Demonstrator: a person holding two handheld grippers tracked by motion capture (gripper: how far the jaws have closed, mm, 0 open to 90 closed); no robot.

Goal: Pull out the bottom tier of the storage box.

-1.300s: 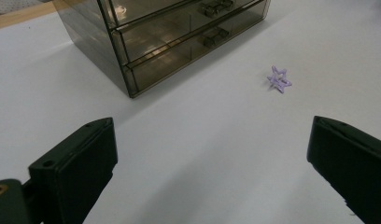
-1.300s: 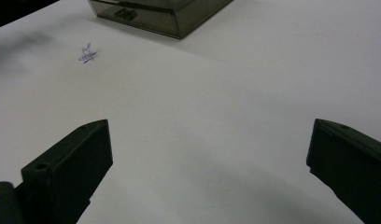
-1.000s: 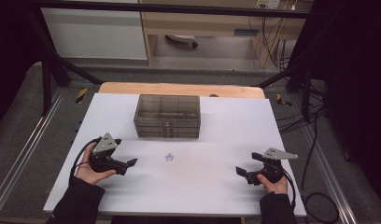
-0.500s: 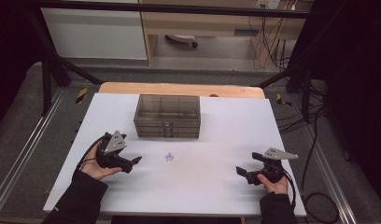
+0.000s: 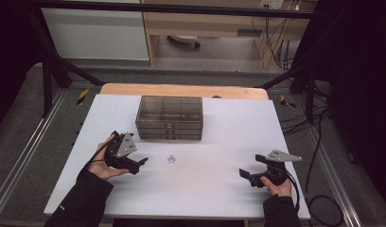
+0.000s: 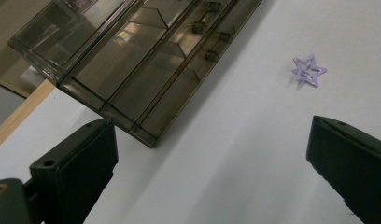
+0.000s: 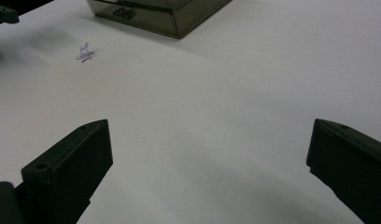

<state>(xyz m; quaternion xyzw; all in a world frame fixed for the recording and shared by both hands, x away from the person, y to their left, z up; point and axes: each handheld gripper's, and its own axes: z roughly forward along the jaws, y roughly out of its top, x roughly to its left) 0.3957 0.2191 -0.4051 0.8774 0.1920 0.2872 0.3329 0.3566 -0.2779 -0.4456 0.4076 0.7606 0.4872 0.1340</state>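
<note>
The white table lies open and flat between the left tongs and the right tongs, and the one thing on this stretch is the small purple star, just beside the left tongs with bare surface all around it. The one real obstacle is the smoky clear drawer box, which stands toward the far side of the table, behind the star and apart from it. To the right of the box the table is free up to its far edge.

star clip just before drawer box
</note>
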